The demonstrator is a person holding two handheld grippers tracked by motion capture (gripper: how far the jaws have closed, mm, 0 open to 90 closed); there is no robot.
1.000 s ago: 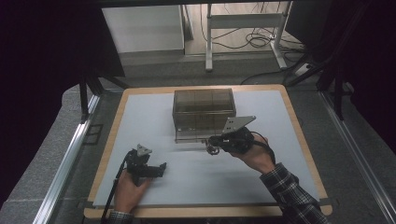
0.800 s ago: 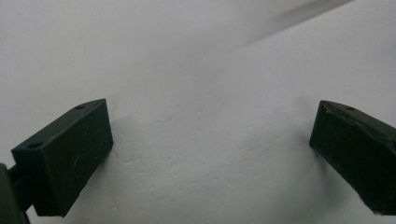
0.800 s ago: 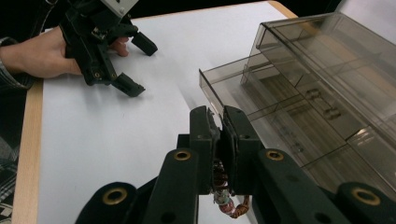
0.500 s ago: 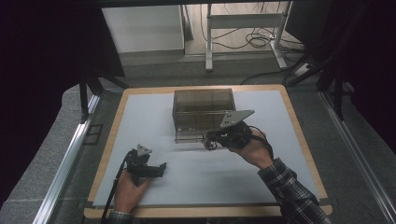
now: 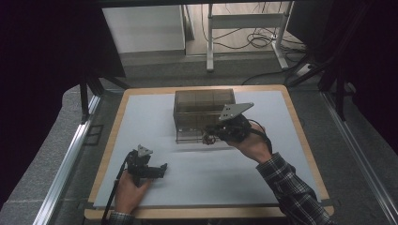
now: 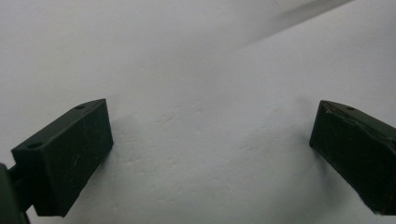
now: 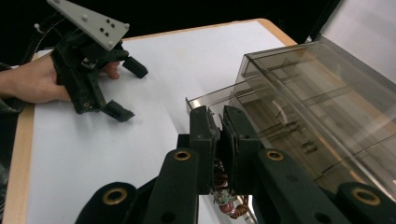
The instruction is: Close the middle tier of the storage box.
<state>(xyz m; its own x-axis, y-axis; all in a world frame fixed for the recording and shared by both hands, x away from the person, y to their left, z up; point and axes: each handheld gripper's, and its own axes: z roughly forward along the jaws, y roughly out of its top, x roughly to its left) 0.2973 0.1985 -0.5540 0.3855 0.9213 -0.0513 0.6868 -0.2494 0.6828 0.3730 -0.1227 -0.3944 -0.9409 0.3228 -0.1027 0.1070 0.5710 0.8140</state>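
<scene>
The white table top [image 5: 197, 187] carries a smoky clear plastic drawer box [image 5: 204, 105] standing a little toward twelve o'clock of its middle, one shallow drawer [image 7: 212, 95] pulled partly out of its front. At the box's four o'clock corner the right gripper [image 5: 209, 137] has its jaws pressed nearly together on a small coppery coil of wire [image 7: 226, 203], seen up close in the right gripper view. At about seven o'clock, well apart from the box, the left gripper [image 5: 162, 169] rests low over the bare table with its jaws spread wide and nothing between them.
</scene>
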